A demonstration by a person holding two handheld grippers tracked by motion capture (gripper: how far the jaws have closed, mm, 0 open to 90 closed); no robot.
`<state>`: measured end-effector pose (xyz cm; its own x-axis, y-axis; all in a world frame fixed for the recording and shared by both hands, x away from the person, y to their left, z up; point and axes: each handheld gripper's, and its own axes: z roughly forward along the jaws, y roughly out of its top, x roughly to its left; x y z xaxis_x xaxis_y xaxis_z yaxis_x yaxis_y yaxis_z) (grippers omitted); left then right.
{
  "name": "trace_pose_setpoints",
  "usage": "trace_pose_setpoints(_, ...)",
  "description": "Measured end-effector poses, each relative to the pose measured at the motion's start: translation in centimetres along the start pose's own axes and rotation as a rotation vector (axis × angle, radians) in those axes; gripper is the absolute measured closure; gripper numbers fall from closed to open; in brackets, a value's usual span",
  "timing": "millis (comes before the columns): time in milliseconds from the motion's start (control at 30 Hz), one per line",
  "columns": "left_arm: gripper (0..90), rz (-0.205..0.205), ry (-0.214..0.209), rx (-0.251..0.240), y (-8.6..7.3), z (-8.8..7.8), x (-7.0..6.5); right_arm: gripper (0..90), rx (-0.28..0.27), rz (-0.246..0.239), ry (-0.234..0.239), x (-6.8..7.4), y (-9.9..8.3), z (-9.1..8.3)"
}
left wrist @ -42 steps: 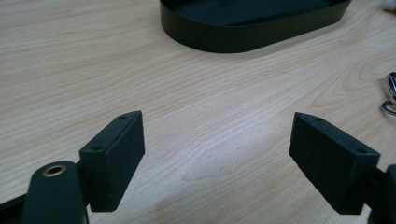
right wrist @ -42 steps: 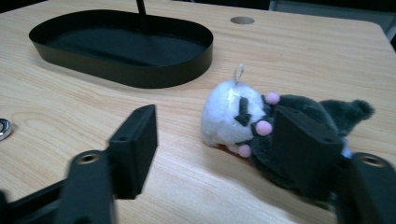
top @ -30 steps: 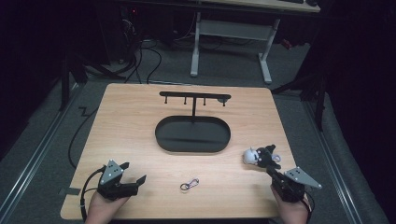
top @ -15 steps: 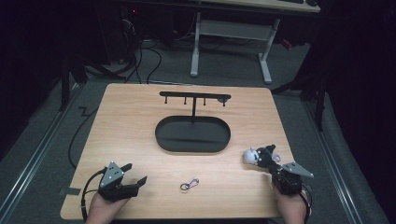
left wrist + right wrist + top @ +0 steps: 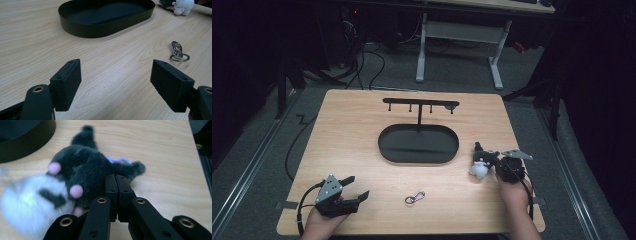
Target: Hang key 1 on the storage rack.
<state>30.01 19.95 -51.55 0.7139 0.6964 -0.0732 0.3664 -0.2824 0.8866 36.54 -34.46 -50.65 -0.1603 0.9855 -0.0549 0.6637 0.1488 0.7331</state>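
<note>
A small plush toy point(image 5: 479, 167), dark body and white head, lies on the wooden table right of the black oval tray point(image 5: 384, 150). My right gripper point(image 5: 493, 159) points left at it. In the right gripper view its jaws point(image 5: 115, 178) are pressed together, pinching the dark fur of the plush toy point(image 5: 82, 165). My left gripper point(image 5: 358, 186) rests at the front left, open; its jaws point(image 5: 117, 67) have just been closing a little with nothing between them. A metal key ring with a clip point(image 5: 414, 198) lies between the hands, right of the left jaws point(image 5: 178, 51).
A black rack with small hooks point(image 5: 419, 104) stands on a post at the tray's far side. The tray's rim point(image 5: 100, 30) lies ahead of the left gripper. Bare table top point(image 5: 347, 135) stretches left of the tray. Cables and a desk frame point(image 5: 422, 45) lie beyond the table.
My right hand has moved away from the table's front edge and the gripper has swung to point left, its tips staying at the plush toy. The left hand has kept still.
</note>
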Motion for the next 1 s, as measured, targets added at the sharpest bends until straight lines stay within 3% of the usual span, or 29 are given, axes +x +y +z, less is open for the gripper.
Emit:
trace_pose_setpoints(33,25.4,0.002,-0.002,-0.001,0.0,0.0,0.0,89.4,-0.004,-0.006,0.022,0.3,0.6,0.6)
trace_pose_setpoints(233,25.8,0.006,-0.012,0.005,0.0,0.1,-0.1,88.9,-0.002,-0.043,0.040,1.2,1.4,1.1)
trace_pose_setpoints(367,26.1,0.005,-0.016,0.001,0.0,0.1,0.0,88.7,-0.065,-0.039,0.055,1.8,1.9,-0.8)
trace_pose_setpoints(400,26.1,-0.001,-0.017,-0.005,-0.1,0.1,0.0,87.7,-0.125,-0.049,0.095,3.0,1.9,-2.6)
trace_pose_setpoints(467,26.2,-0.004,-0.019,-0.007,-0.1,0.1,0.0,87.4,-0.136,-0.052,0.100,3.4,1.9,-2.9)
trace_pose_setpoints(600,26.2,-0.003,-0.022,-0.008,-0.1,0.1,-0.3,86.4,-0.201,-0.107,0.182,6.9,1.5,-5.0)
trace_pose_setpoints(667,26.2,0.006,-0.022,-0.008,-0.1,0.1,-0.5,86.0,-0.180,-0.132,0.240,9.1,1.1,-4.6)
trace_pose_setpoints(800,26.2,0.016,-0.027,-0.014,-0.1,0.1,-0.8,86.1,-0.126,-0.174,0.234,10.2,0.5,-3.2)
trace_pose_setpoints(900,26.2,0.017,-0.029,-0.014,-0.1,0.1,-0.8,86.1,-0.080,-0.153,0.217,9.8,0.0,-2.2)
trace_pose_setpoints(1000,26.2,0.018,-0.029,-0.012,-0.1,0.1,-0.8,86.0,-0.072,-0.130,0.201,8.7,-0.7,-2.1)
